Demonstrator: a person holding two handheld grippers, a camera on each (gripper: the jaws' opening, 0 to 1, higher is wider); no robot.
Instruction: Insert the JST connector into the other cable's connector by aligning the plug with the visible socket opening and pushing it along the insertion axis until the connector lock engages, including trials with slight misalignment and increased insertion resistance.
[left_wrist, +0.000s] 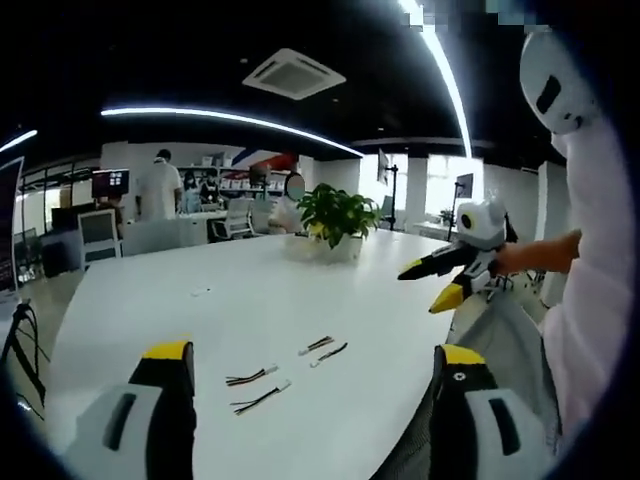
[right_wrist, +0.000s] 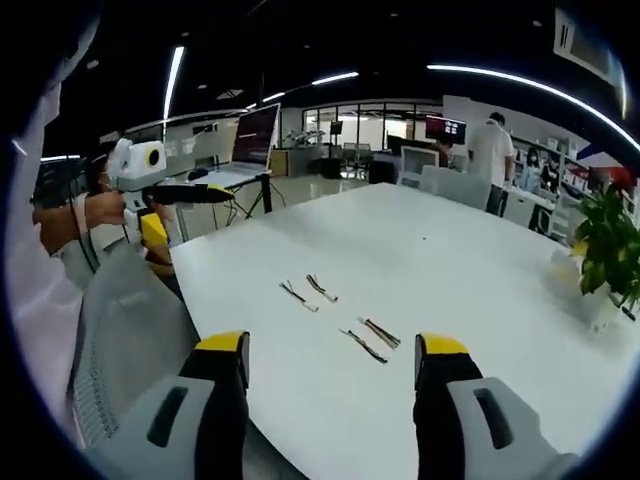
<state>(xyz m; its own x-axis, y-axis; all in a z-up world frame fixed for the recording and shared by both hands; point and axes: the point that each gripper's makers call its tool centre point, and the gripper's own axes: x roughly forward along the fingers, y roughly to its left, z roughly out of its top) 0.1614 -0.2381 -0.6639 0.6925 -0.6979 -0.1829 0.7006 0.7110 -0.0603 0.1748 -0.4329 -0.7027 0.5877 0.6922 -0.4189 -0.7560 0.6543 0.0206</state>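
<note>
Several short JST cables lie loose on the white table (left_wrist: 250, 290). In the left gripper view, one pair (left_wrist: 256, 386) lies near me and another pair (left_wrist: 323, 349) a little further on. My left gripper (left_wrist: 315, 365) hovers open over the table's near edge, nothing between its jaws. My right gripper (left_wrist: 424, 288) hangs in the air at the right, held by a hand, jaws apart. In the right gripper view, my right gripper (right_wrist: 330, 355) is open and empty above two cable pairs (right_wrist: 309, 291) (right_wrist: 371, 340). The left gripper (right_wrist: 190, 212) floats at the left.
A potted plant (left_wrist: 335, 215) (right_wrist: 605, 240) stands at the table's far end. A laptop on a stand (right_wrist: 255, 135) is beyond the table (right_wrist: 430, 260). People stand by desks in the background (left_wrist: 160, 185). A person's sleeve (left_wrist: 590, 300) is close on the right.
</note>
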